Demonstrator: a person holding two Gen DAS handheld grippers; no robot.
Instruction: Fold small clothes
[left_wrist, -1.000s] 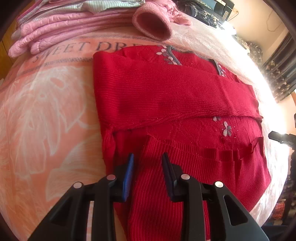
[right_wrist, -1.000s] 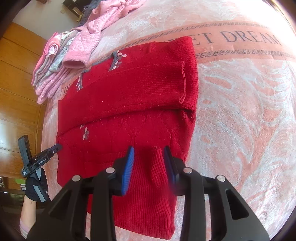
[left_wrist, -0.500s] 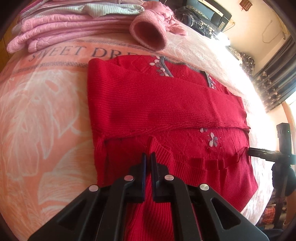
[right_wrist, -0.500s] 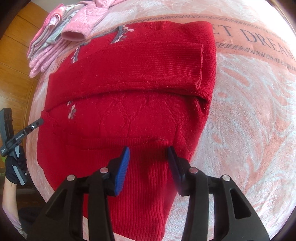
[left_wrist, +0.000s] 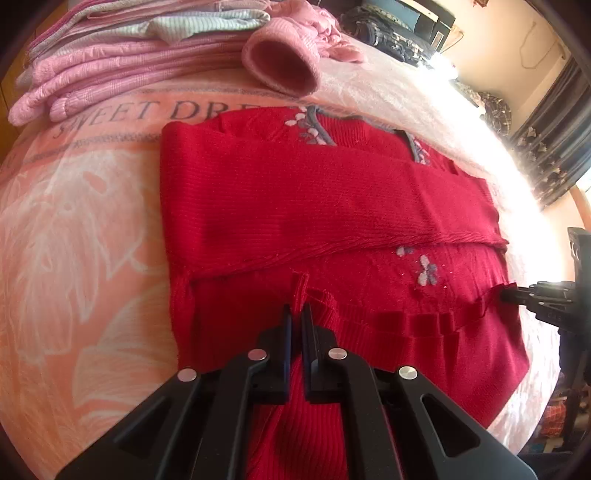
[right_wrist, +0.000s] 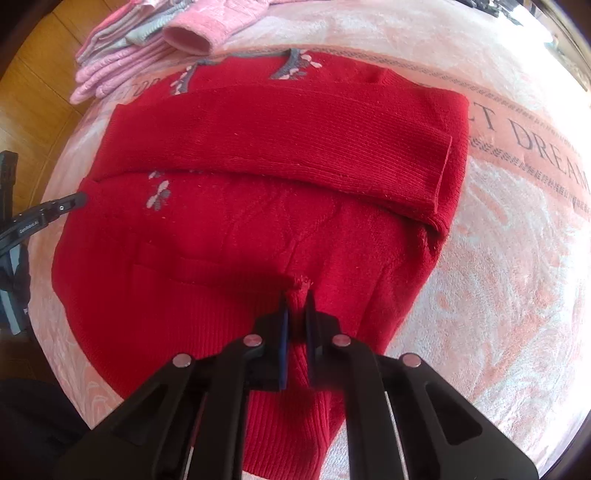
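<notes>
A red knit sweater (left_wrist: 314, 199) (right_wrist: 280, 147) with small grey-and-pink flowers lies flat on a pink blanket, both sleeves folded across its chest. Its ribbed hem is lifted and folded up toward the chest. My left gripper (left_wrist: 296, 314) is shut on the hem near the sweater's left side, a pinch of red knit sticking up between its fingers. My right gripper (right_wrist: 296, 299) is shut on the hem near the other side. Each gripper shows at the edge of the other's view: the right gripper (left_wrist: 517, 295), the left gripper (right_wrist: 70, 203).
A stack of folded pink and grey clothes (left_wrist: 122, 55) (right_wrist: 122, 55) lies beyond the sweater's collar, with a pink sleeve cuff (left_wrist: 280, 66) (right_wrist: 188, 37) pointing at it. The pink blanket (left_wrist: 74, 229) (right_wrist: 517, 240) reads "SWEET DREAM". Wooden floor (right_wrist: 33, 99) shows past the bed edge.
Both grippers went from open to shut on the sweater's hem, the left first and then the right. The hem has been raised and carried toward the chest.
</notes>
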